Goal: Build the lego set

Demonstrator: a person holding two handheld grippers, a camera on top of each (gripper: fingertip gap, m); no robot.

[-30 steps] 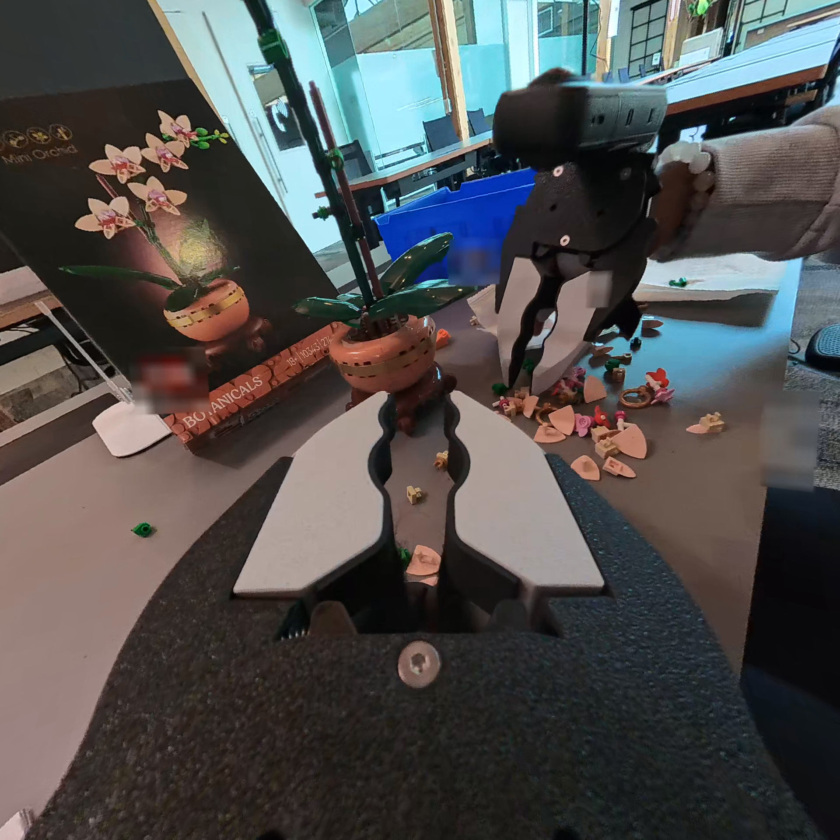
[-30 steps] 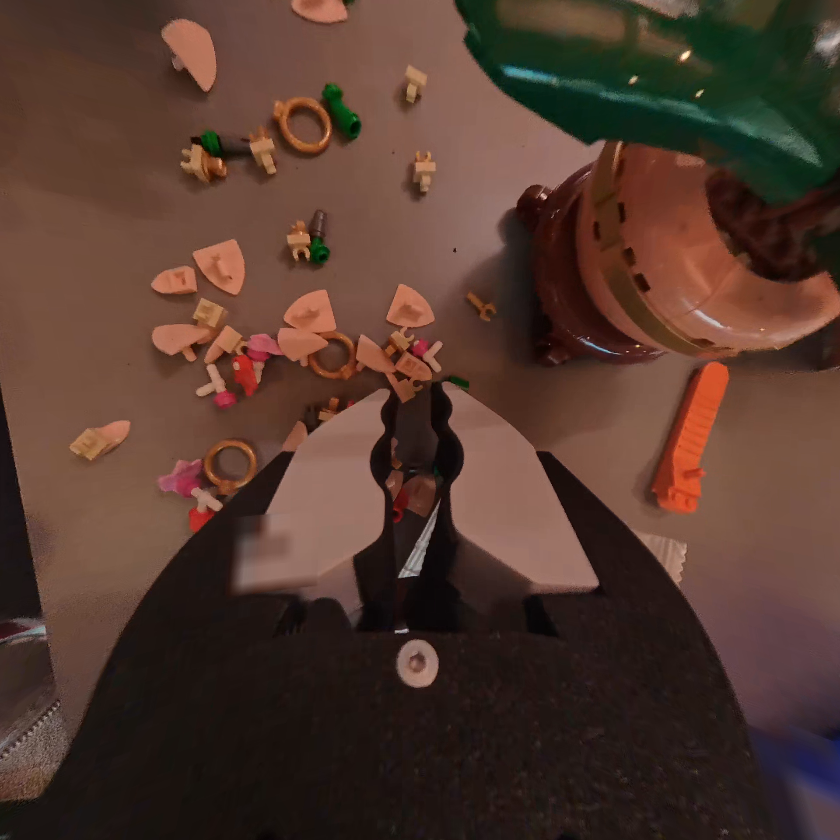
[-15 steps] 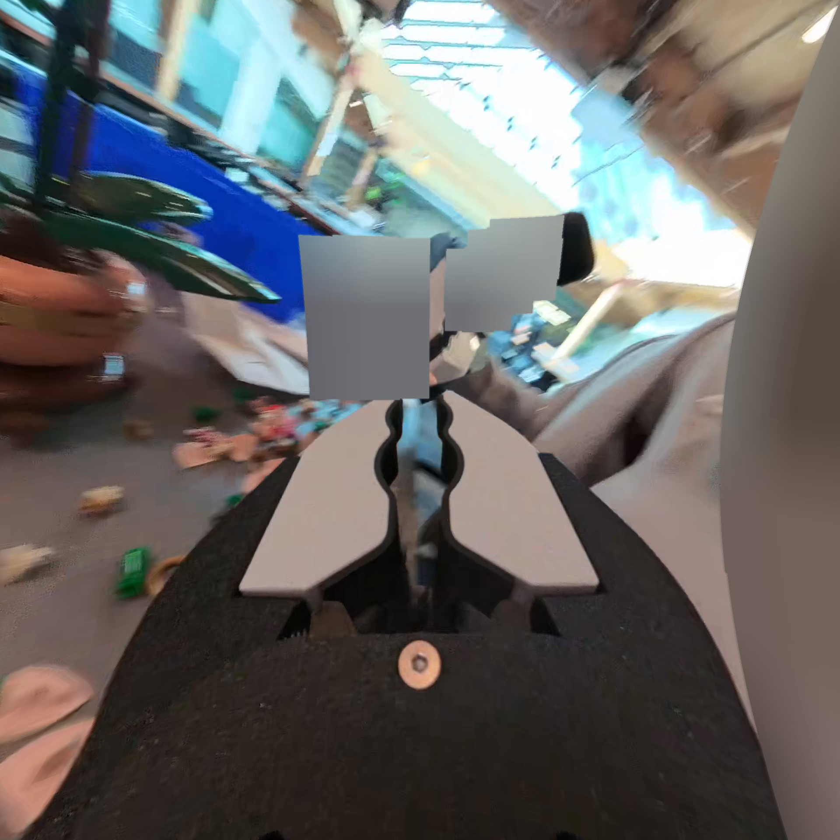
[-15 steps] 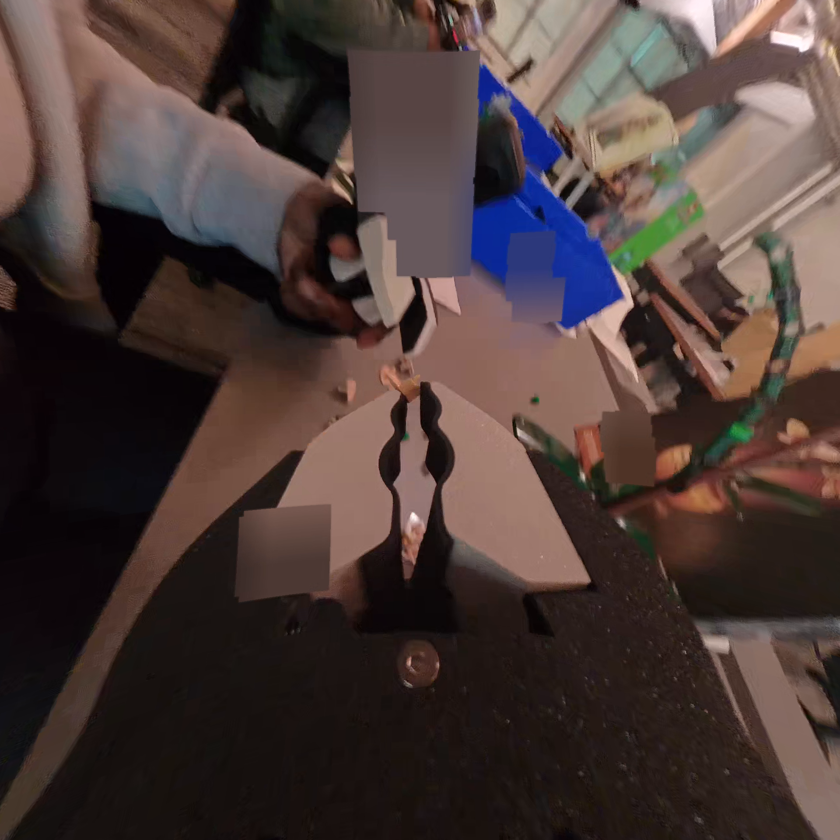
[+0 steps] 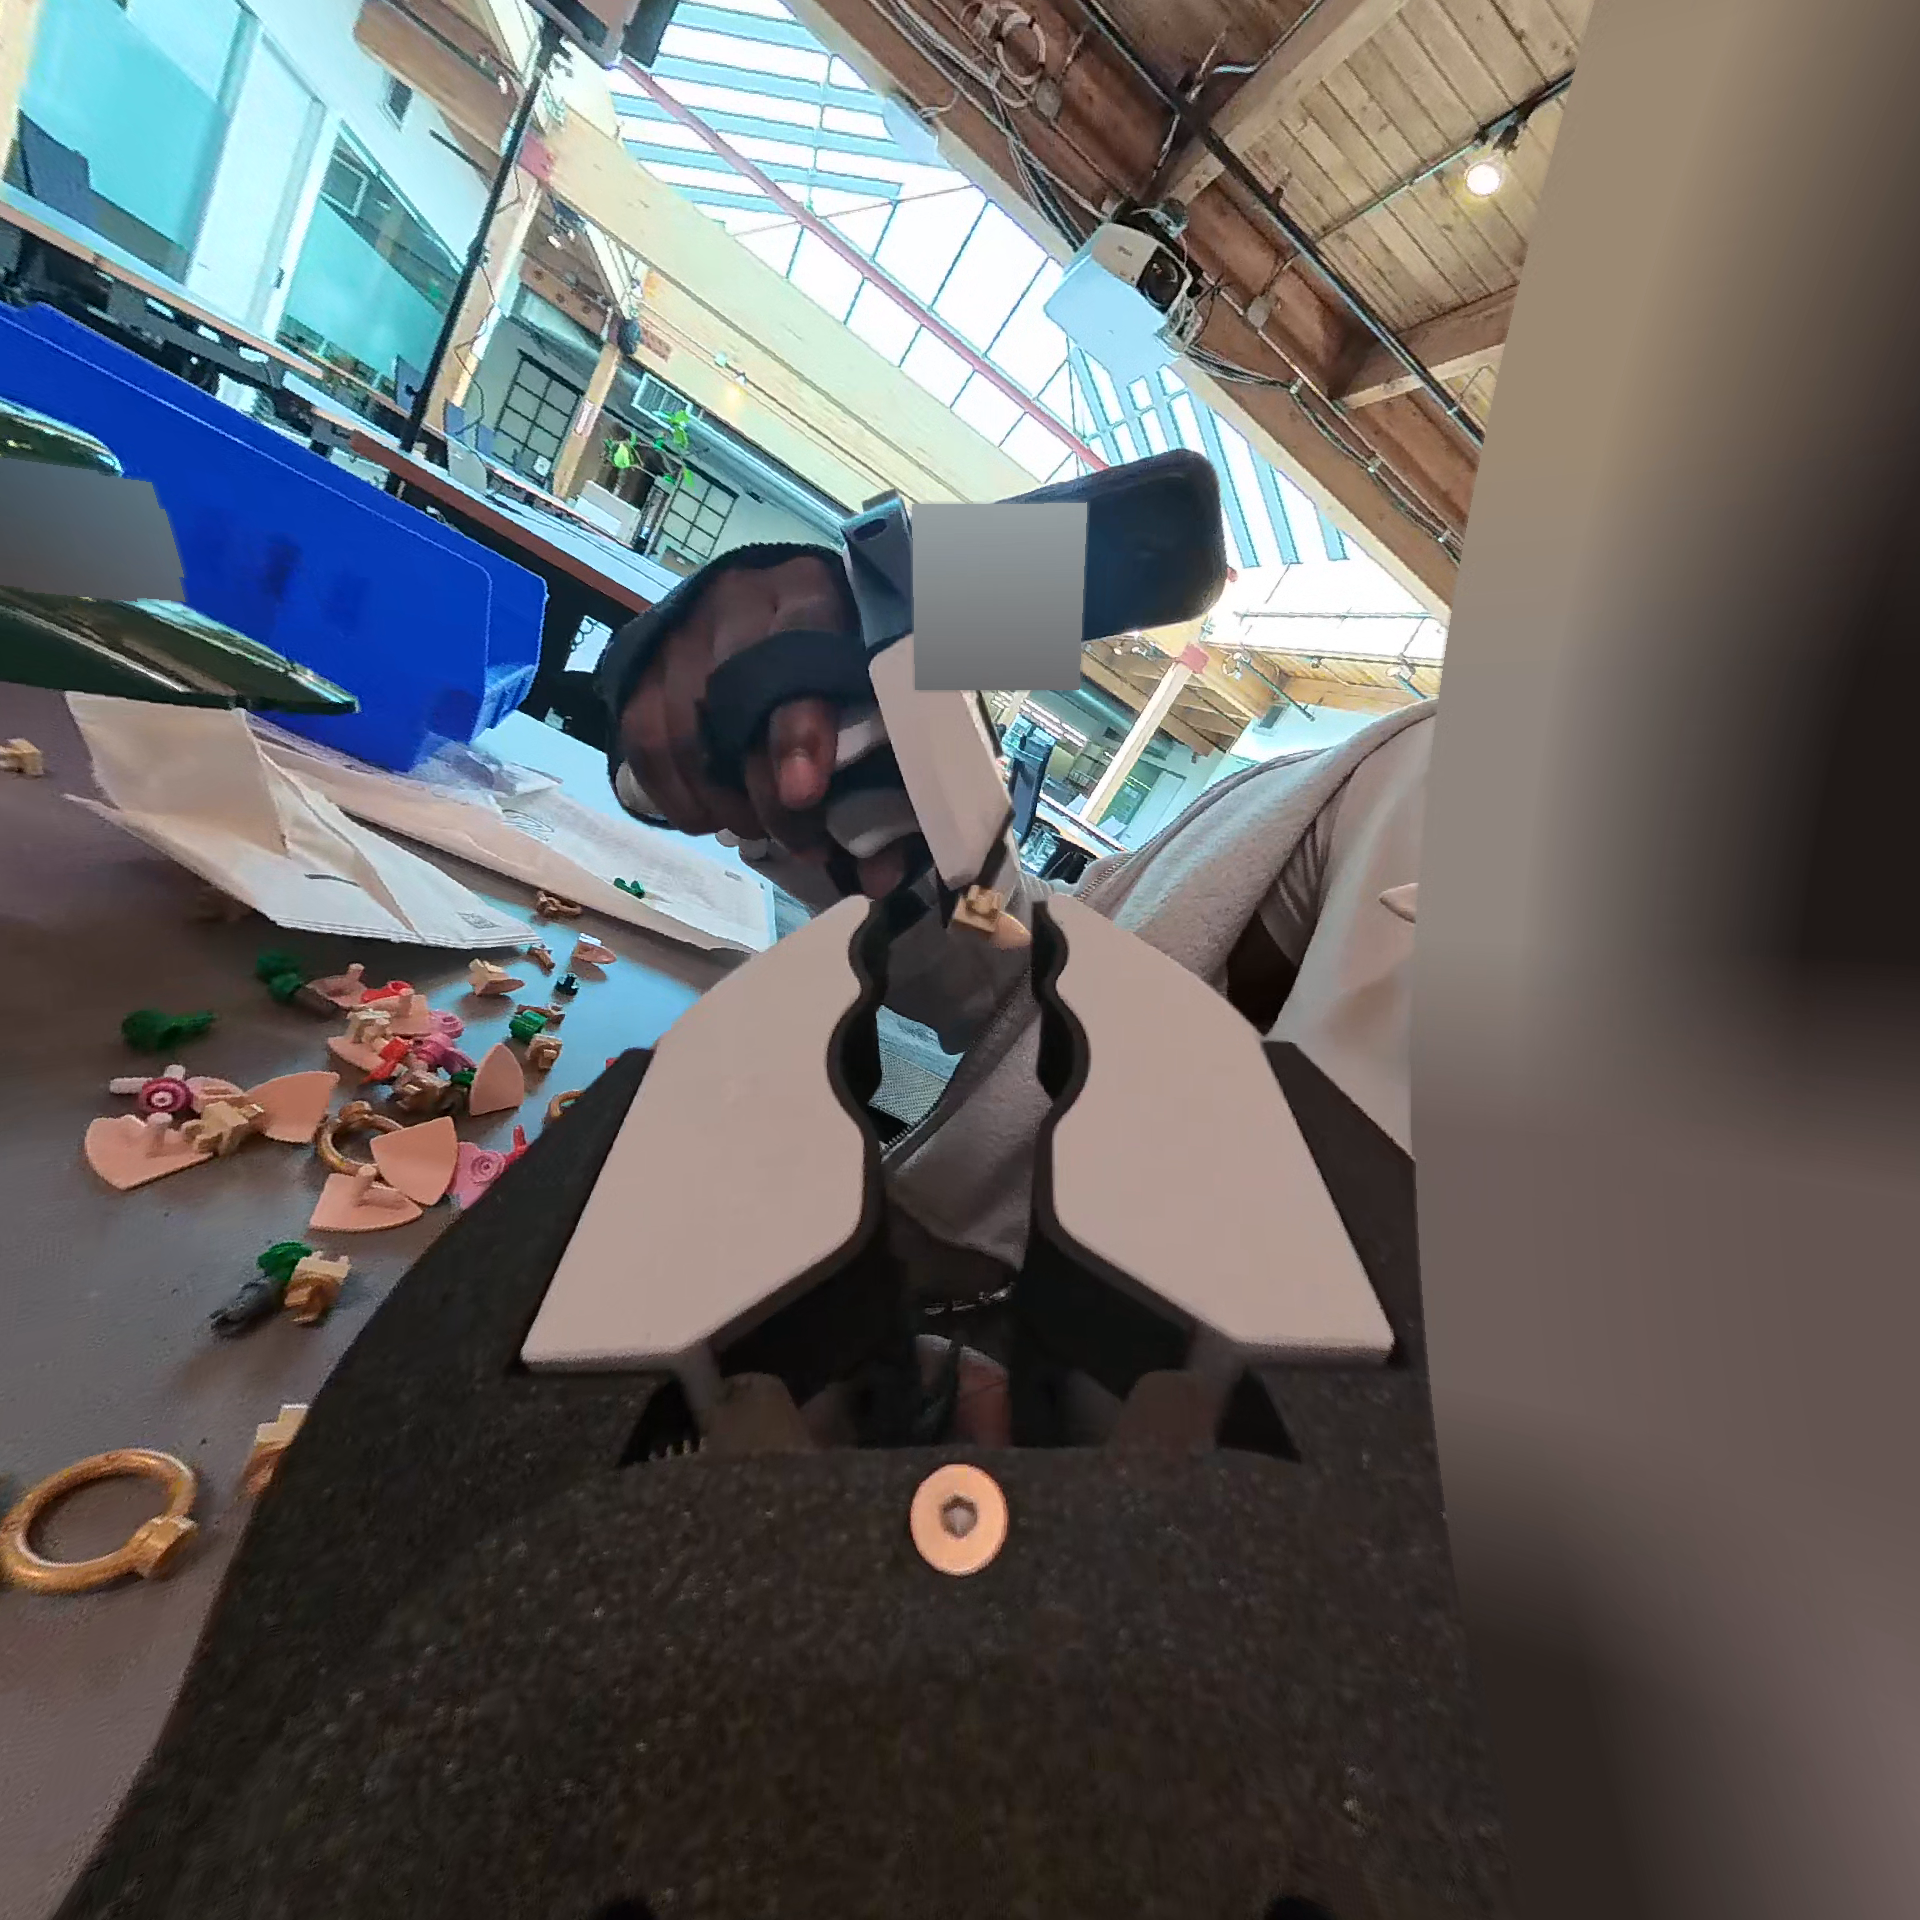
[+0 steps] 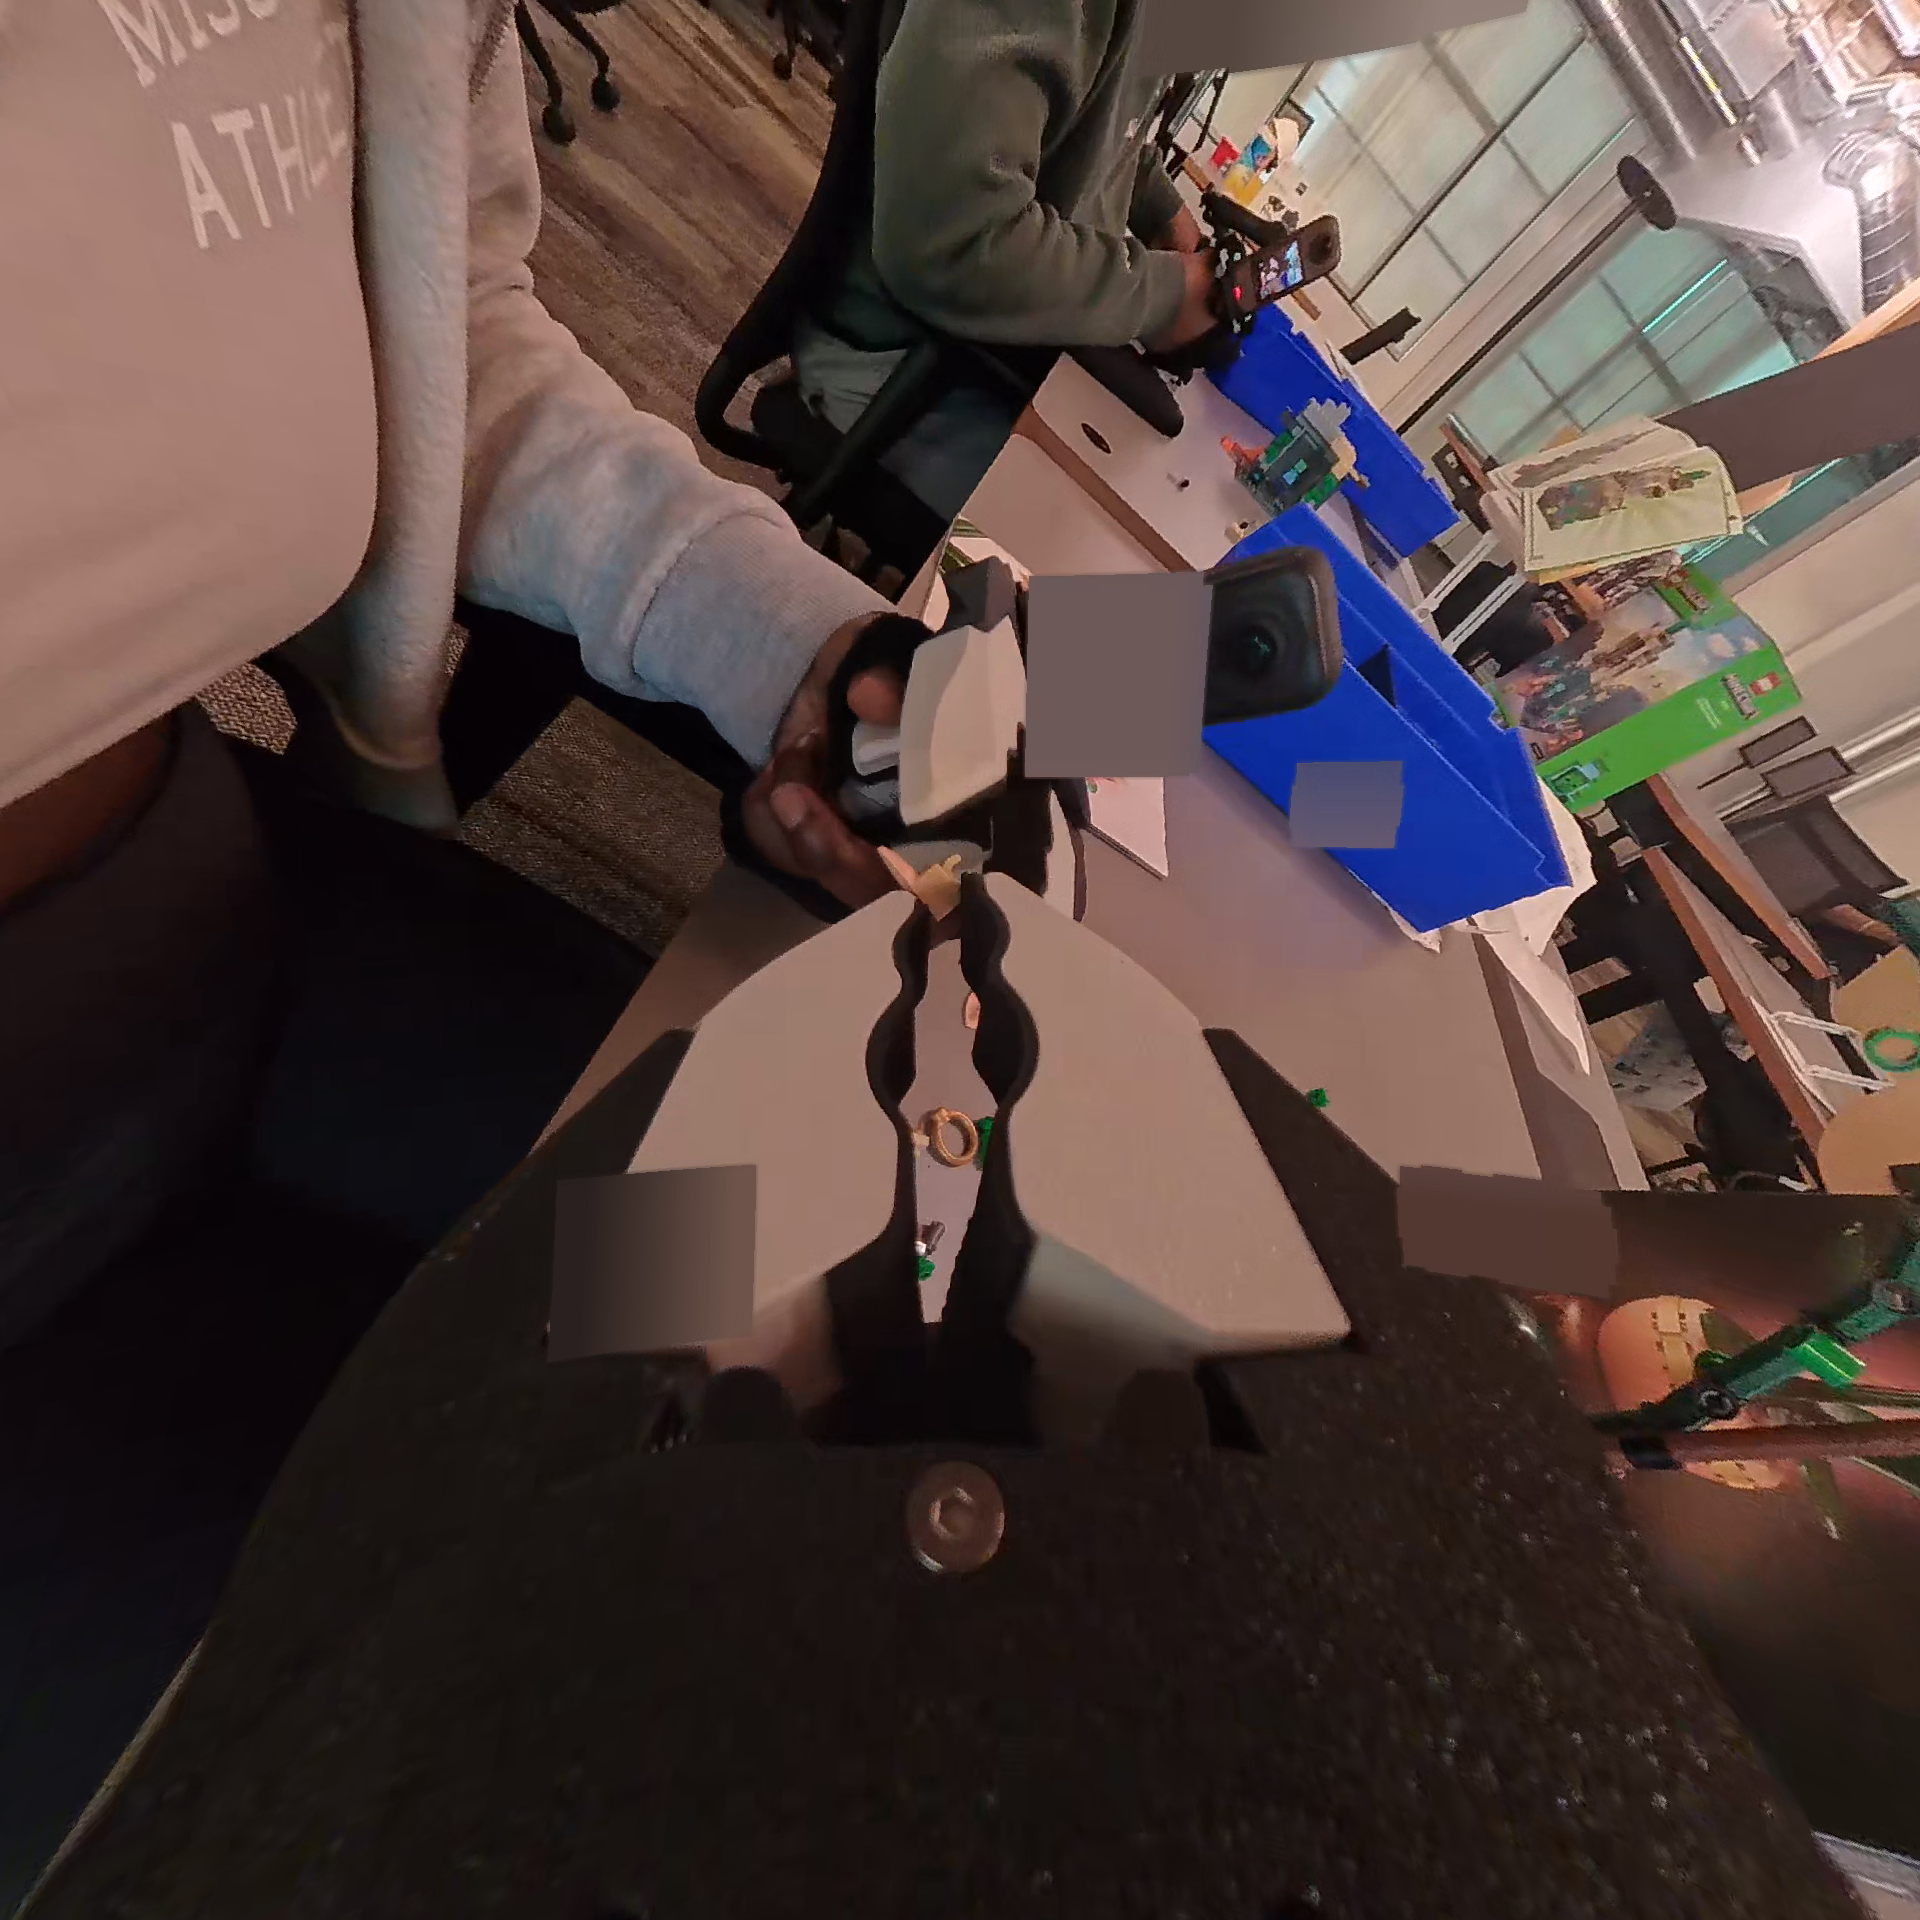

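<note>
Right tool (image 6: 940,902) clamped on a small tan-and-pink plastic petal piece (image 5: 987,916), raised toward the left tool (image 5: 951,914), its fingers apart; light, stiff, slippery, best pinched at its tan clip. Loose pieces (image 5: 364,1101) litter the grey tabletop (image 5: 104,1299).

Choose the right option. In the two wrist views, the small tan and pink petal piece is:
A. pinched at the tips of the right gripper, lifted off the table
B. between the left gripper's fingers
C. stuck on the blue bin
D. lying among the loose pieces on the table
A: the petal piece sits clamped at the tips of the right gripper, raised above the table in front of the open left gripper.
</note>
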